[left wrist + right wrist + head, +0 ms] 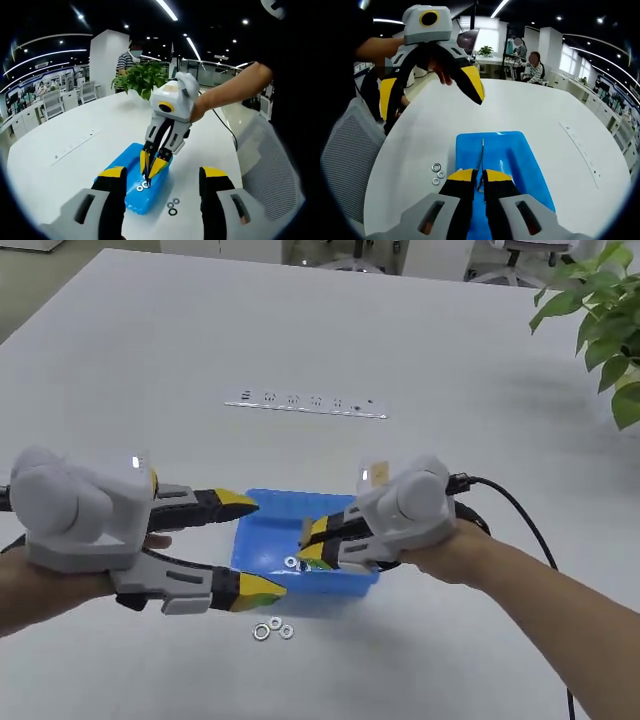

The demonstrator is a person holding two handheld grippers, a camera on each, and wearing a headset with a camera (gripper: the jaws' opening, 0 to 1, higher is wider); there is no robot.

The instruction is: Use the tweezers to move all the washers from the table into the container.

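Note:
A blue container sits on the white table in front of me, with a washer lying inside it. Three more washers lie on the table just before its near edge, and the same group of washers appears left of the container. My right gripper is shut on thin metal tweezers, whose tip hangs over the container floor beside the washers there. My left gripper is open at the container's left end, holding nothing.
A white power strip lies flat beyond the container. A leafy plant stands at the far right. A black cable trails back from the right gripper. People sit at distant desks.

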